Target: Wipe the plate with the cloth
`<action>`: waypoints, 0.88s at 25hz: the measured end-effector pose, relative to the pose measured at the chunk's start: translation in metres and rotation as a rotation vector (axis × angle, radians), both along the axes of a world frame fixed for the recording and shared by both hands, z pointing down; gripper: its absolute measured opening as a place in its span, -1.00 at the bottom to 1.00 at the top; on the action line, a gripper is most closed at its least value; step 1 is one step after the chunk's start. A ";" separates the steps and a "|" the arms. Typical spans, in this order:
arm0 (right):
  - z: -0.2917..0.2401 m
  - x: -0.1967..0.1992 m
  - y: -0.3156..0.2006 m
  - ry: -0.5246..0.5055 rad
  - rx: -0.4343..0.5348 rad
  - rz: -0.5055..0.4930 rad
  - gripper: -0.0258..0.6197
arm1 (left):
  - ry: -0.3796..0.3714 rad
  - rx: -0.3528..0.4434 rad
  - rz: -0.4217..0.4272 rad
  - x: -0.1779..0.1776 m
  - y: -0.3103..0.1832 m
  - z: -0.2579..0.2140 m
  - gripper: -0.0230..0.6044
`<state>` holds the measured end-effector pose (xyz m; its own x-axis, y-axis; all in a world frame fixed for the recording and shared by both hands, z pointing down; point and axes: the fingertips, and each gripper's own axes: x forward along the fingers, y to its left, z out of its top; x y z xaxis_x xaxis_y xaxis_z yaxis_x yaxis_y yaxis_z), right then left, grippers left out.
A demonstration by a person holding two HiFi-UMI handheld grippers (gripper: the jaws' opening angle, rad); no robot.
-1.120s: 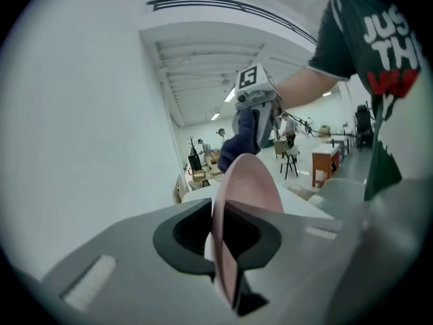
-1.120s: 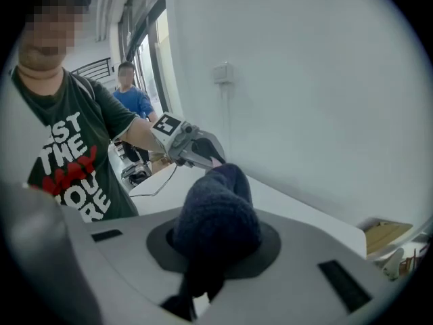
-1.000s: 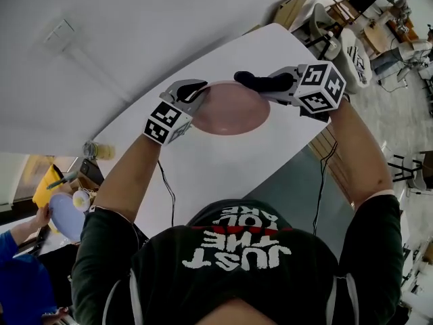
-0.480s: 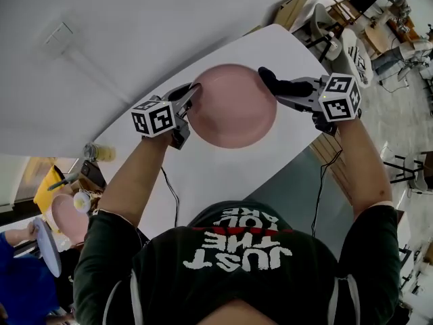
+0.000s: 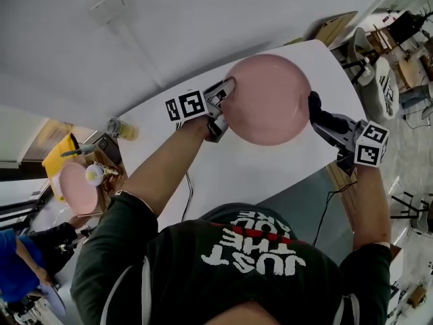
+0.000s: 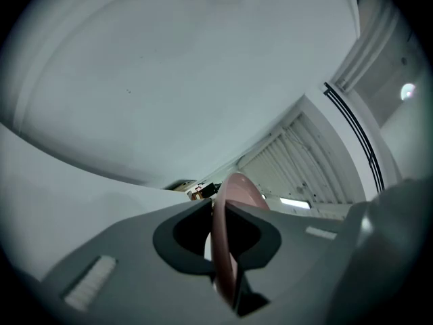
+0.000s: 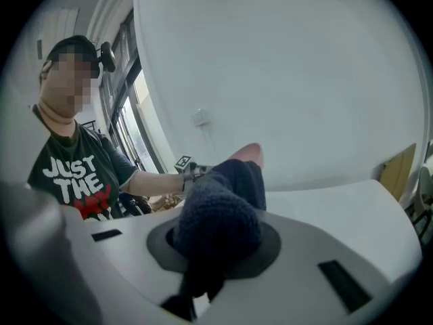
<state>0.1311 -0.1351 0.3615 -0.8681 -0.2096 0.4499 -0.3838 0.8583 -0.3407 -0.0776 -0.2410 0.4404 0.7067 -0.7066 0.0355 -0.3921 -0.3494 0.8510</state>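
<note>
Left hand-held gripper [image 5: 229,89], arm outstretched, clamps the round pink plate [image 5: 270,100] by its rim. Right hand-held gripper [image 5: 316,110] pinches a dark woolly cloth [image 7: 223,208] at the opposite rim.

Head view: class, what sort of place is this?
Probably an office or lab workroom: a white table, office chairs behind it, and a plain wall with a switch plate.

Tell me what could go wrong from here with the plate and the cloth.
1. The left tongs pinch the plate only at its rim, up in the air over the table. A firm push from the cloth might lever it loose and drop it.
2. The right tongs hold the cloth bunched at the plate's opposite edge. Wiping from there may skip the face.
</note>
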 end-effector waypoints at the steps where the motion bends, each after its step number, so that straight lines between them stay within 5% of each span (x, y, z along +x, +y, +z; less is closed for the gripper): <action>1: 0.000 -0.005 0.002 -0.020 0.003 -0.001 -0.75 | 0.016 -0.013 -0.028 -0.005 -0.002 0.000 -0.84; 10: 0.009 -0.043 0.046 -0.114 0.021 -0.064 -0.75 | 0.170 -0.116 -0.176 -0.009 -0.006 0.005 -0.84; 22: 0.052 -0.109 0.065 0.015 0.160 -0.111 -0.75 | 0.253 -0.239 -0.149 0.038 0.017 0.015 -0.85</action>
